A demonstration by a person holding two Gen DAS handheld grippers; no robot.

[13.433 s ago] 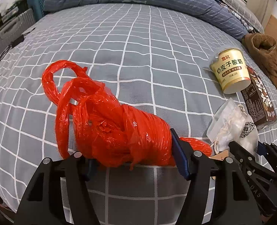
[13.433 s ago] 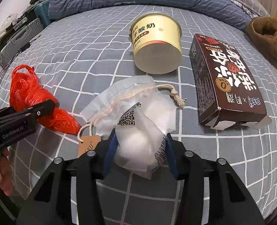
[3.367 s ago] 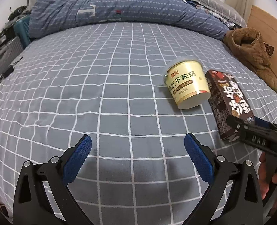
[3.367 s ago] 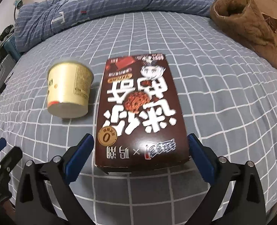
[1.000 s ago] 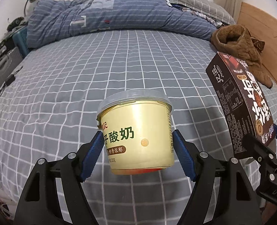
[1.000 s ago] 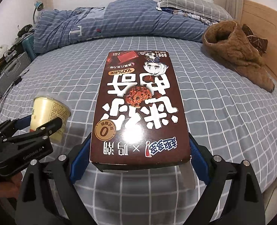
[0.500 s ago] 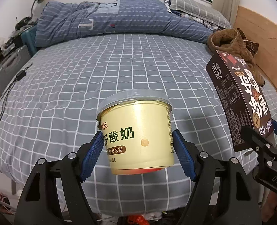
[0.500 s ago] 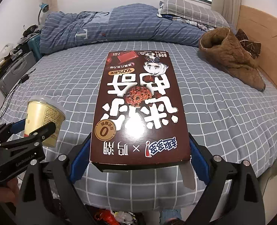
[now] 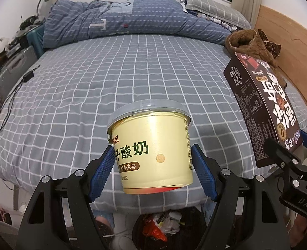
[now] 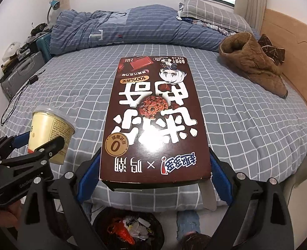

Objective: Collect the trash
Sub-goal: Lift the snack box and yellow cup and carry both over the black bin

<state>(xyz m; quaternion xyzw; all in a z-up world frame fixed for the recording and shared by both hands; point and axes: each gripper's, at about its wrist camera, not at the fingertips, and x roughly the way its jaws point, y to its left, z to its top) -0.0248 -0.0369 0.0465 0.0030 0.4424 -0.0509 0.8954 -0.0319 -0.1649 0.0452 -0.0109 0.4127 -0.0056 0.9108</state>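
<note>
My left gripper point(image 9: 152, 173) is shut on a cream yoghurt tub point(image 9: 153, 145) with a clear lid, held in the air past the foot of the bed. My right gripper point(image 10: 154, 177) is shut on a dark brown snack box point(image 10: 153, 120), held flat by its near end. From the left wrist view the box point(image 9: 263, 112) hangs at the right; from the right wrist view the tub point(image 10: 50, 133) shows at the left. A black trash bin point(image 9: 168, 227) with red and white rubbish stands on the floor below both grippers and shows again point(image 10: 128, 229) in the right wrist view.
The bed point(image 9: 116, 70) has a grey checked sheet, a rolled blue duvet point(image 9: 120, 23) at the far end and a brown fleece garment point(image 10: 251, 56) at the right. A suitcase point(image 9: 9, 73) and a cable lie at the left. A person's knees point(image 10: 187, 223) show by the bin.
Both grippers have pulled back off the bed and risen a little with tub and box. The bed's foot edge, the floor and the trash bin have come into view.
</note>
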